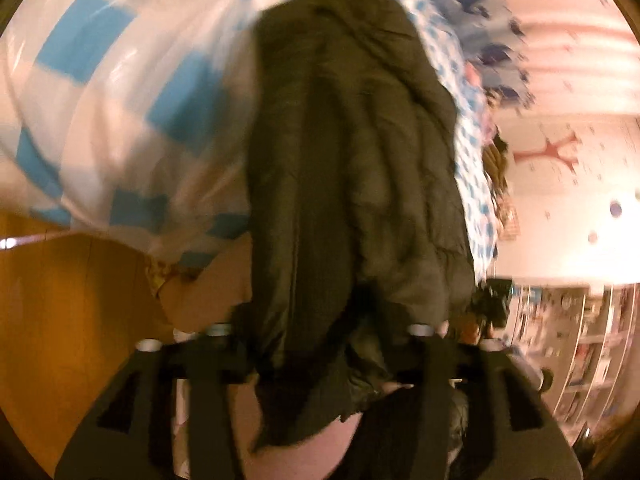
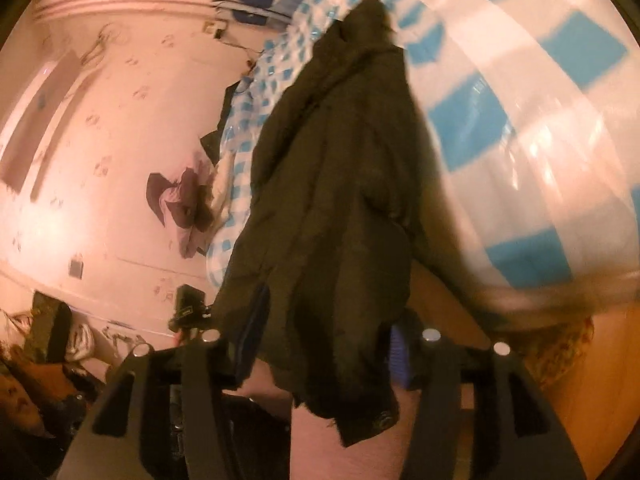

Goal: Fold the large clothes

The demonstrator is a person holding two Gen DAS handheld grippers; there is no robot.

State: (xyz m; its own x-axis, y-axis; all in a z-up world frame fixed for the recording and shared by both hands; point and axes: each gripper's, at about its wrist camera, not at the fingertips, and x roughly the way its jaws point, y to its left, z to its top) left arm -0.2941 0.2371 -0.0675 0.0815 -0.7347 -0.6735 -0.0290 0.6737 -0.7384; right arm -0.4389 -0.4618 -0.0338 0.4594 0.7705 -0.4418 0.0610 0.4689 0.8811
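A dark olive padded jacket (image 1: 352, 160) lies bunched lengthwise on a bed with a blue-and-white checked cover (image 1: 120, 100). Its near hem hangs down toward both cameras. My left gripper (image 1: 322, 336) stands open, the hem drooping loosely between its two black fingers. In the right wrist view the same jacket (image 2: 328, 200) stretches away over the checked cover (image 2: 520, 120). My right gripper (image 2: 320, 338) is also open, with a hem corner and a snap button dangling between its fingers. A strip of pale background shows between the cloth and the left finger (image 2: 200, 380). Both views are blurred.
An orange-brown wooden bed side (image 1: 60, 320) runs under the cover. A pink wall with stickers (image 2: 100, 140) lies beyond the bed, with crumpled clothes (image 2: 184, 208) against it. Shelves (image 1: 580, 340) stand at the right. A person (image 2: 24, 400) is at the lower left.
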